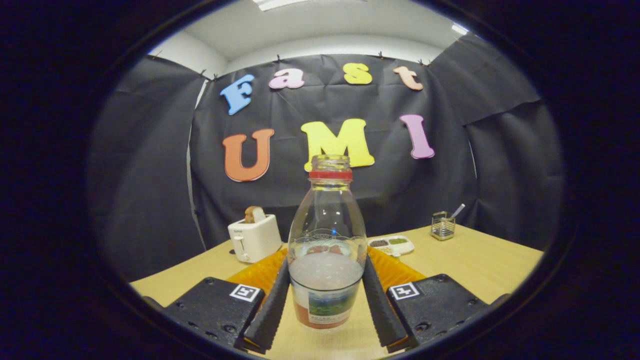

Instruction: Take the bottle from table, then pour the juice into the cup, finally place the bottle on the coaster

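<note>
1. Surface: a pale wood-grain bench (480, 265) runs from just under the fingers back to the booth wall; the bare part to the right is smooth and unmarked
2. Room: black cloth hangs as the booth's wall (150, 200) on three sides, creased and pinned along its top edge; above it a white ceiling (325, 30) with a bright strip light
3. Task thing: the bottle (326, 240) stands upright between the fingers, uncapped, a red ring at its neck, clear in the upper half, pale liquid and a printed label in the lower half
4. Fingers: the gripper (326, 305) is closed to the bottle's width; both fingers (270, 310) lie along the bottle's lower sides and appear to press on it, one at each flank
5. Under and behind the bottle lies an orange ribbed mat (260, 272), showing on both sides of the fingers; whether the bottle's base rests on it or on the bare bench, cannot tell
6. Beyond, to the left: a white toaster (254, 237) with a slice of bread standing in its slot
7. Beyond, to the right: a small white divided dish (391, 244) with dark and green contents, just behind the mat
8. Farther right, near the wall: a small wire holder (443, 225) with a utensil handle leaning out
</note>
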The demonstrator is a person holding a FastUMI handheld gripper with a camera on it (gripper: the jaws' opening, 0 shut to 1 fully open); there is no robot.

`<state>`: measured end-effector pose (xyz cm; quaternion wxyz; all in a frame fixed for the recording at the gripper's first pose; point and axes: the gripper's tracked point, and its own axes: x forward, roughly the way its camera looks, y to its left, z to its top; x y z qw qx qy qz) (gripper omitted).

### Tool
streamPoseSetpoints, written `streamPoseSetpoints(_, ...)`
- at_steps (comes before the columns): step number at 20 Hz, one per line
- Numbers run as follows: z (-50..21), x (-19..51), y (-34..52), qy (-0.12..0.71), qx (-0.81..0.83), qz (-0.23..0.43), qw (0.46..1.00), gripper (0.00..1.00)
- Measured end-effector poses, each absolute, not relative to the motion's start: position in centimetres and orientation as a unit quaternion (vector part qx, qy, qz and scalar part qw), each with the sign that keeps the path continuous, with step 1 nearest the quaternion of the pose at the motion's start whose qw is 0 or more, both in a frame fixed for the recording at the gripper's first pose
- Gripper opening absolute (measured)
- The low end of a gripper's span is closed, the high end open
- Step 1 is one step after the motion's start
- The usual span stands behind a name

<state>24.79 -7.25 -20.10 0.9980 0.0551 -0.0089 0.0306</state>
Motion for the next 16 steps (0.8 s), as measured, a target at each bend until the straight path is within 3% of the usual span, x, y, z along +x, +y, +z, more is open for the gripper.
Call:
streamPoseSetpoints(5,-24.7,27.4,-5.2,0.023,0.013,0.028,0.999,0.8)
streamPoseSetpoints(16,-26.5,33.1,-4.5,0.015,-0.014,0.022,1.0,0.8)
